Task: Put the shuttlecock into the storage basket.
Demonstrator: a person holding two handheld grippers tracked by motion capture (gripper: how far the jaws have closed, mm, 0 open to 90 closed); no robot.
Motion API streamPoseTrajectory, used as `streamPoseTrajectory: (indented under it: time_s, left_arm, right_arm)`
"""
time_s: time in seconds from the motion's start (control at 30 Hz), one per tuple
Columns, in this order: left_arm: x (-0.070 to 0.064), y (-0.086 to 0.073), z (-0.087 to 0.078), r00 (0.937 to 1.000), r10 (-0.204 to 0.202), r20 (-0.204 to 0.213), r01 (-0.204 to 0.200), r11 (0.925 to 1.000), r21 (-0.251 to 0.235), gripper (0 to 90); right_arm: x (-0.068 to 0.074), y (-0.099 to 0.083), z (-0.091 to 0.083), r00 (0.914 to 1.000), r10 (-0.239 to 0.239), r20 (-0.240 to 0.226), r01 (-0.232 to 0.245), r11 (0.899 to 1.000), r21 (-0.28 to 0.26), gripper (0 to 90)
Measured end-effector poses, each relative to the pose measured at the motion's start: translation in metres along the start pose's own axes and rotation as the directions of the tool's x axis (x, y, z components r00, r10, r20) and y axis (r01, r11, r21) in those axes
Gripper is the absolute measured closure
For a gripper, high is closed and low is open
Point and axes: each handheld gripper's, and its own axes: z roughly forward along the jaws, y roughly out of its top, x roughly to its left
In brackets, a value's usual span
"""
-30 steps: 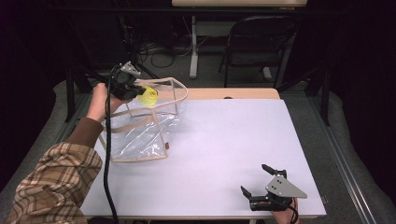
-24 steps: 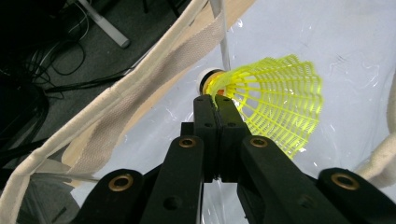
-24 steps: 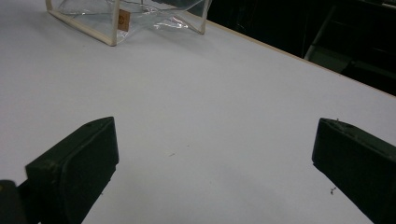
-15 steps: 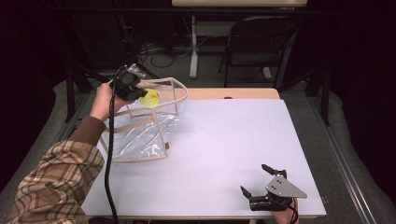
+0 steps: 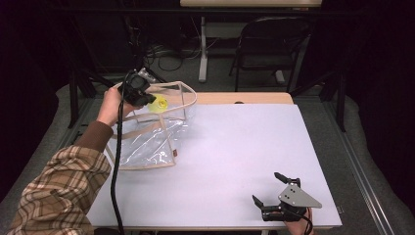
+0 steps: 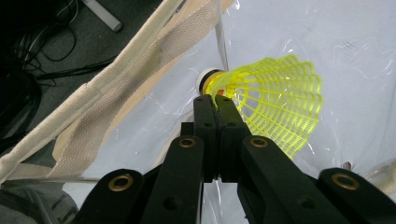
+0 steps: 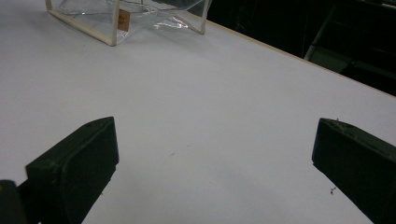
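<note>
Your left gripper point(image 6: 215, 105) has its fingers pinched tight on the yellow shuttlecock point(image 6: 275, 100) at the mouth of the clear bag point(image 5: 151, 132). Lower it well past the cloth rim point(image 6: 140, 60) before letting go. Your right gripper point(image 5: 276, 196) rests wide open, holding nothing, on the worktop point(image 5: 244, 147).

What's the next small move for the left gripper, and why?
Probably lower a little into the bag, then open. The left gripper is shut on the shuttlecock near its cork end and holds it at the bag's open top, with the strap just beside it. Releasing from here might let it catch the rim. The right gripper rests open, far off on the table.
</note>
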Motion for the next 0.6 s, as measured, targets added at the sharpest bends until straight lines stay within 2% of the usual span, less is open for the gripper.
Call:
streamPoseTrajectory:
  time_s: [0.6]
  left_arm:
    - [-0.0008, 0.0014, 0.006, 1.0, -0.006, -0.003, 0.006, 0.999, 0.044, 88.1]
  right_arm:
    - [0.0, -0.0001, 0.0, 1.0, 0.005, -0.001, -0.005, 1.0, 0.0, 0.1]
